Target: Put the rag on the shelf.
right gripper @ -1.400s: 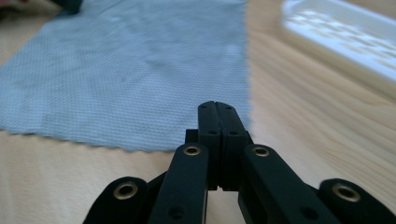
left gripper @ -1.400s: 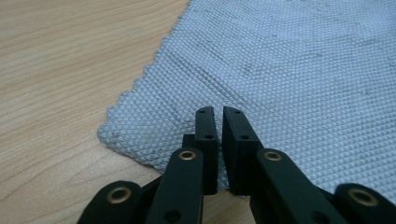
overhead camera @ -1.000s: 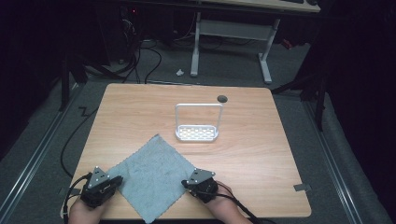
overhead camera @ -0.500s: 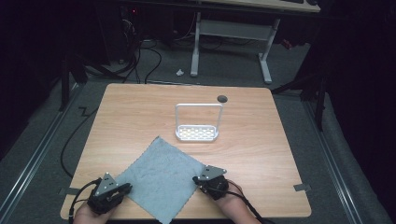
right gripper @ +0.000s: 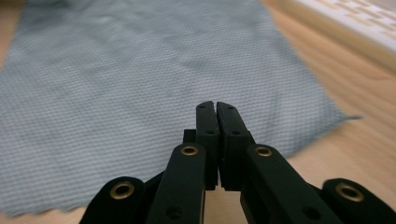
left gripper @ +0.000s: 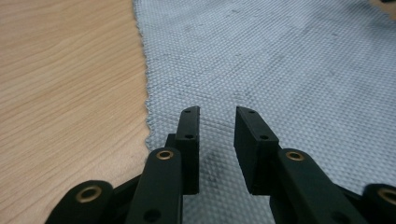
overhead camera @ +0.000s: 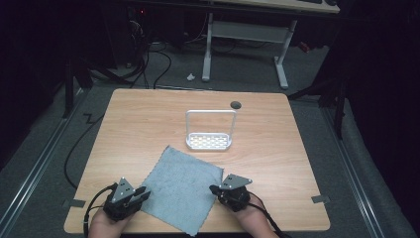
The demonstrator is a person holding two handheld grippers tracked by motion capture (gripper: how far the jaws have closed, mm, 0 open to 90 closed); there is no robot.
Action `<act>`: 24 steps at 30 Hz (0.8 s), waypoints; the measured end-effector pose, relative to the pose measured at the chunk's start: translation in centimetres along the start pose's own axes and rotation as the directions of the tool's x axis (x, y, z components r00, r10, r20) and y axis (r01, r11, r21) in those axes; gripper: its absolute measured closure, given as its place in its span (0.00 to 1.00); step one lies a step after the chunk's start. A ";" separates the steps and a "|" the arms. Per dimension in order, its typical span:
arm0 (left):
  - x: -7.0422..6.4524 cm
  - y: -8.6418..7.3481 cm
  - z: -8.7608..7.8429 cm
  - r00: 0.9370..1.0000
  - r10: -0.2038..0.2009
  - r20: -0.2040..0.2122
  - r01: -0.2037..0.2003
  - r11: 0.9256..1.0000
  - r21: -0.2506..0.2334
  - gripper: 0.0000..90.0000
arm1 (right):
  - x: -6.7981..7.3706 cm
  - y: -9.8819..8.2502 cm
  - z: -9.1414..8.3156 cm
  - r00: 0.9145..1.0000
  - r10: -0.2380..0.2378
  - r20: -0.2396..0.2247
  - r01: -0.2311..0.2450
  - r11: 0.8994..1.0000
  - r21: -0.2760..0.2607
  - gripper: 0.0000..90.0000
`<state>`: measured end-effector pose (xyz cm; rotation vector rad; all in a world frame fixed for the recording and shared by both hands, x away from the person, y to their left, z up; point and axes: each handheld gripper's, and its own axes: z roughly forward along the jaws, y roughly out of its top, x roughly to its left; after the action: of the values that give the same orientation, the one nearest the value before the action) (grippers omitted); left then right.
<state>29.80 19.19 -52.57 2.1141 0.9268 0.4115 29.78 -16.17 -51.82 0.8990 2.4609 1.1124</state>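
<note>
A blue-grey cloth (overhead camera: 182,191) is spread flat, diamond-wise, at the lower centre of the bench (overhead camera: 138,119). The left gripper (left gripper: 217,116), jaws parted and empty, is poised over its left corner. The right gripper (right gripper: 216,108), jaws closed with nothing visibly held, is aimed at its right edge.

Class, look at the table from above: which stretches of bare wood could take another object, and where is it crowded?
Bare wood lies left of the white rack, right of it toward the table edge, and behind it. It is crowded along the near edge, where the grey cloth sits between the left claw and right claw.
</note>
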 end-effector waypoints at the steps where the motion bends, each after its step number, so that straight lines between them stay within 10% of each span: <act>1: 0.0 0.1 0.3 1.000 0.003 -0.008 -0.003 1.000 0.013 0.80 | 0.5 -0.1 0.1 1.000 -0.005 -0.019 0.005 1.000 0.006 0.99; 12: -1.5 0.0 0.5 0.995 0.057 0.087 -0.061 0.997 0.047 0.82 | 0.9 -1.0 0.2 1.000 -0.028 0.012 0.027 0.998 0.061 1.00; 24: -6.4 1.6 2.5 0.954 0.163 0.253 -0.176 0.984 0.027 0.82 | -3.4 -2.9 -2.2 0.989 0.086 0.120 -0.094 0.993 0.064 1.00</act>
<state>27.62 12.51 -52.85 2.2370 0.6180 0.2016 30.07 -21.12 -52.57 1.0747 2.3977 0.9778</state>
